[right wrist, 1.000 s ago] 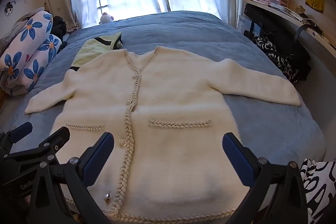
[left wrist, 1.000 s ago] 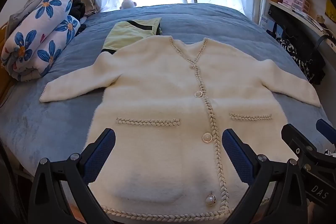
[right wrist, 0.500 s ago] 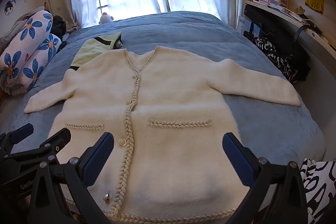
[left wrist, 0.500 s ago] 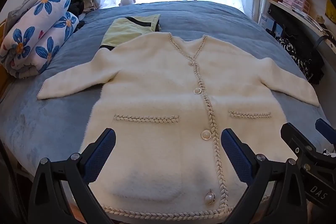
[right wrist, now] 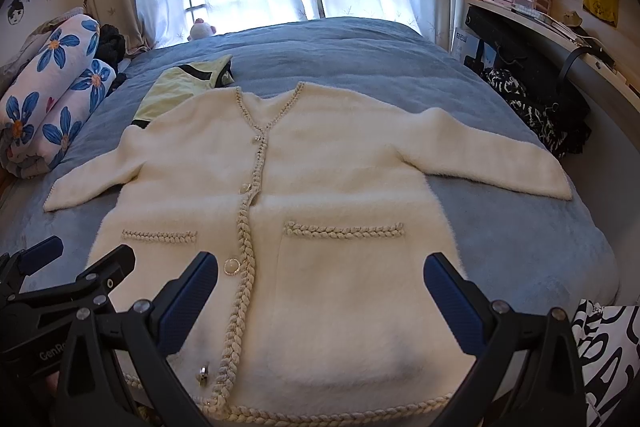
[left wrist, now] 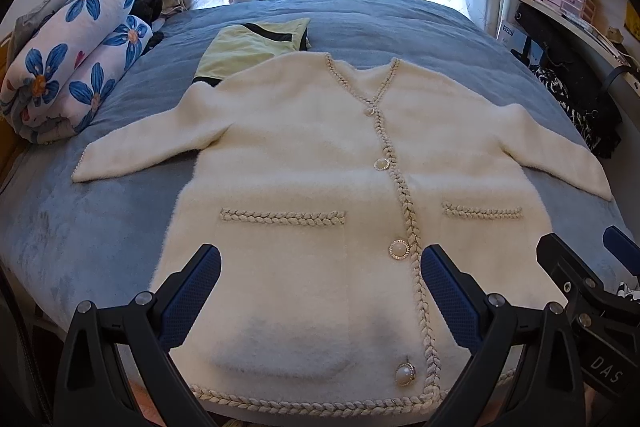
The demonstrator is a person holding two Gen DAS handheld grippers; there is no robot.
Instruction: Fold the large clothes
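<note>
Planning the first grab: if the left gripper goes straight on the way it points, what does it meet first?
Probably the cream cardigan: the open left gripper points at its front left of the button band, around the pocket. Depth is unclear.

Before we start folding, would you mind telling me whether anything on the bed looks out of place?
The cardigan lies flat and buttoned, sleeves spread. One oddity: its left shoulder overlaps a folded yellow-green garment, so it is not flat on the blanket there.

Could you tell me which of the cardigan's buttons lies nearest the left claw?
The lowest button, just above the braided hem; the other three sit higher up the placket.
</note>
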